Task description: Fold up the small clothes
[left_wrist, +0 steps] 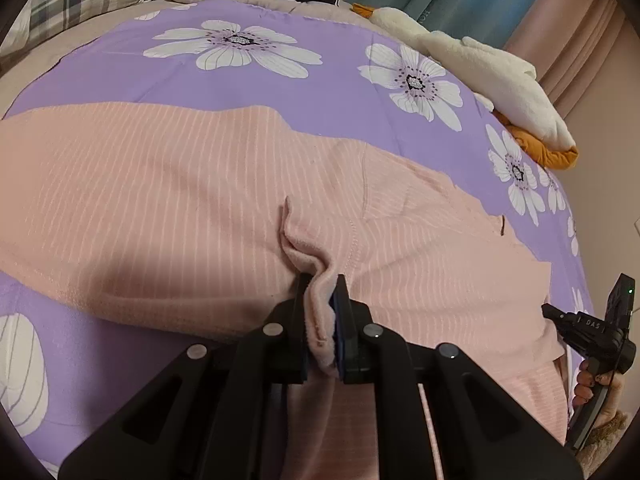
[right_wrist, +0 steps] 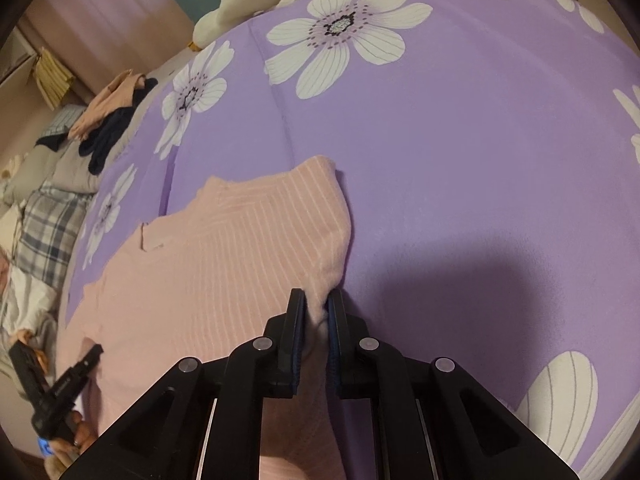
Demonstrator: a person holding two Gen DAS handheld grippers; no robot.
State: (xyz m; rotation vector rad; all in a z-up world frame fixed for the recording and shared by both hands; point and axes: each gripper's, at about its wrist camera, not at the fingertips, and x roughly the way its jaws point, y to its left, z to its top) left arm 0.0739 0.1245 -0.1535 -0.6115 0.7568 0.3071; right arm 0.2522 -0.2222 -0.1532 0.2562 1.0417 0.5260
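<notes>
1. Still mostly spread out, the pink ribbed garment (left_wrist: 168, 200) lies flat on the purple flowered blanket (left_wrist: 320, 80); no finished fold shows yet.
2. The left gripper (left_wrist: 322, 292) pinches a bunched edge of it.
3. The right gripper (right_wrist: 316, 304) is clamped on a corner.
4. Judging by this, the folding has barely begun; other clothes (right_wrist: 108, 120) wait at the bed's edge.

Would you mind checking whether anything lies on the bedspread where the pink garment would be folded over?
Nothing visible does: both grippers already pinch the pink garment, and the purple bedspread beside it looks bare.
</notes>
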